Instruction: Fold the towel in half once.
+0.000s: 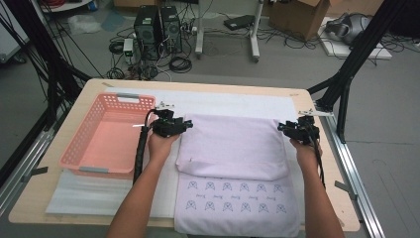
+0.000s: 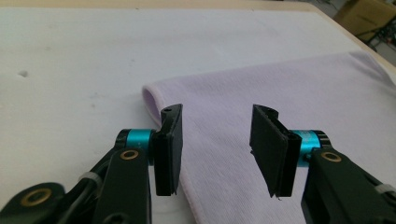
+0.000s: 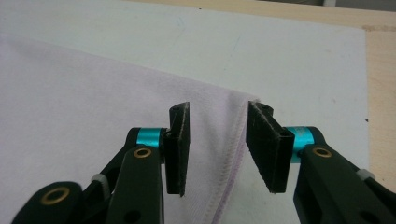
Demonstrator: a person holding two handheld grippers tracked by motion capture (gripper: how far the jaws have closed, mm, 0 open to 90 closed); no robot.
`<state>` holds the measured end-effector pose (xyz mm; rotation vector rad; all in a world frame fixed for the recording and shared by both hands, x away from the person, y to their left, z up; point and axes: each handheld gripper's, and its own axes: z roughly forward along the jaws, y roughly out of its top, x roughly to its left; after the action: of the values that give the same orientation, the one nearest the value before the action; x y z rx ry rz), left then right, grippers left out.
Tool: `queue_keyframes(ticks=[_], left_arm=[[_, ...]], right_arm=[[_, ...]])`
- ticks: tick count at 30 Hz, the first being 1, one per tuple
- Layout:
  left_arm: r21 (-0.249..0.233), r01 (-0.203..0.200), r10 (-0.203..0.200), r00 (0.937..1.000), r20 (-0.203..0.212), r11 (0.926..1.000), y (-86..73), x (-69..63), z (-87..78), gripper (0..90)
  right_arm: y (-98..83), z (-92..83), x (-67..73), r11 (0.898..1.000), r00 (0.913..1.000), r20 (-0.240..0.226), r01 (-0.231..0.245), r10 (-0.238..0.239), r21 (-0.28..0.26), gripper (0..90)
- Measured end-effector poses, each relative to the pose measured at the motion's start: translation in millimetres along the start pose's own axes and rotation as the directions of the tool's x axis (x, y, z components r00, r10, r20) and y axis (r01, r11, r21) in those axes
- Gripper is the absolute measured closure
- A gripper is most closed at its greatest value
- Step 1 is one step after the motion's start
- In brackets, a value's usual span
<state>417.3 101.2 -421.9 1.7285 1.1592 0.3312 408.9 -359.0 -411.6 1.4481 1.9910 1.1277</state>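
Grey floor behind the rig is cluttered with cables, two black computer towers [image 1: 158,29] and cardboard boxes. Nearer to me sits one wooden tabletop [image 1: 44,183], covered by one white sheet [image 1: 99,191]. On that sheet I count one pink basket [image 1: 106,134] at the left and one pale lilac cloth [image 1: 233,148], folded over on itself so that the far half lies doubled and the near half shows two rows of small printed marks.

I have two sets of tongs, one in each hand. The left tongs [image 1: 184,124] hang over the far left corner of the folded cloth, just beside the basket's right wall. In the left gripper view, the left tongs [image 2: 217,144] stand about half apart, with the rounded fold edge of the cloth [image 2: 280,93] running beneath and between them; the pads press on nothing. The right tongs [image 1: 285,127] sit at the cloth's far right corner. In the right gripper view, the right tongs [image 3: 217,144] are likewise half apart, and the stitched hem of the cloth [image 3: 93,107] passes under the gap, lying flat on the sheet [image 3: 289,56] and not pinched.

The cloth lies between my two hands, its far edge level with both sets of tongs.
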Motion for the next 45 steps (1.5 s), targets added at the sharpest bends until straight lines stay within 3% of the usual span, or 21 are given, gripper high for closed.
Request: queue_keyframes(ticks=[6, 8, 10, 14, 20, 22, 28, 31, 34, 35, 37, 41, 45], left_arm=[[-0.011, -0.016, 0.016, 0.9982, 0.058, 0.9998, -16.7, -12.7, -13.4, 53.1], [0.022, -0.042, 0.04, 0.9965, 0.074, 0.9989, -19.4, -18.2, -18.2, 49.8], [-0.018, -0.051, 0.053, 0.9953, 0.082, 0.9985, -24.6, -23.9, -26.3, 50.3], [-0.012, -0.07, 0.071, 0.9919, 0.105, 0.9975, -33.7, -30.7, -37.5, 50.1], [-0.007, -0.092, 0.092, 0.9789, 0.183, 0.9957, -49.0, -45.4, -48.3, 47.9], [0.019, -0.114, 0.108, 0.9726, 0.206, 0.9933, -52.8, -50.8, -49.7, 46.3], [0.039, -0.142, 0.129, 0.9617, 0.242, 0.989, -69.6, -60.6, -55.0, 46.8], [0.082, -0.157, 0.134, 0.9617, 0.239, 0.9842, -79.4, -61.7, -54.7, 50.5], [0.125, -0.171, 0.143, 0.9686, 0.203, 0.9773, -88.6, -63.0, -56.7, 72.1], [0.115, -0.161, 0.136, 0.9705, 0.199, 0.9802, -90.4, -63.1, -58.6, 77.6], [0.077, -0.157, 0.138, 0.9686, 0.207, 0.9846, -91.6, -64.6, -64.9, 80.6], [0.024, -0.169, 0.159, 0.9595, 0.233, 0.9854, -94.7, -72.5, -76.7, 78.9], [-0.018, -0.172, 0.171, 0.9511, 0.258, 0.985, -95.7, -82.0, -85.4, 78.7]], right_arm=[[3.3, -22.4, 10.3, 0.999, 0.9992, -0.029, 0.03, -0.029, 0.021, 56.3], [2.3, -30.9, 14.6, 0.999, 0.998, -0.048, 0.042, -0.041, 0.027, 55.4], [-2.5, -41.0, 19.3, 0.998, 0.9964, -0.066, 0.054, -0.053, 0.022, 55.3], [-16.1, -54.9, 24.7, 0.996, 0.9933, -0.088, 0.079, -0.076, 0.042, 55.4], [-37.8, -73.5, 29.5, 0.997, 0.9898, -0.13, 0.066, -0.06, 0.045, 55.4], [-45.2, -77.4, 32.9, 0.996, 0.988, -0.142, 0.069, -0.061, 0.051, 55.4], [-66.8, -87.0, 45.0, 0.995, 0.9789, -0.193, 0.079, -0.067, 0.053, 54.2], [-79.3, -86.7, 52.7, 0.993, 0.9737, -0.215, 0.095, -0.077, 0.076, 55.0], [-90.4, -85.1, 56.3, 0.982, 0.9728, -0.199, 0.144, -0.119, 0.118, 76.8], [-93.4, -85.2, 56.0, 0.982, 0.9733, -0.195, 0.146, -0.121, 0.12, 83.1], [-98.1, -88.2, 54.0, 0.985, 0.977, -0.175, 0.14, -0.122, 0.098, 85.8], [-104.2, -99.4, 52.7, 0.992, 0.982, -0.149, 0.122, -0.116, 0.031, 86.1], [-103.5, -113.2, 51.3, 0.992, 0.9823, -0.141, 0.123, -0.124, -0.017, 86.1]])
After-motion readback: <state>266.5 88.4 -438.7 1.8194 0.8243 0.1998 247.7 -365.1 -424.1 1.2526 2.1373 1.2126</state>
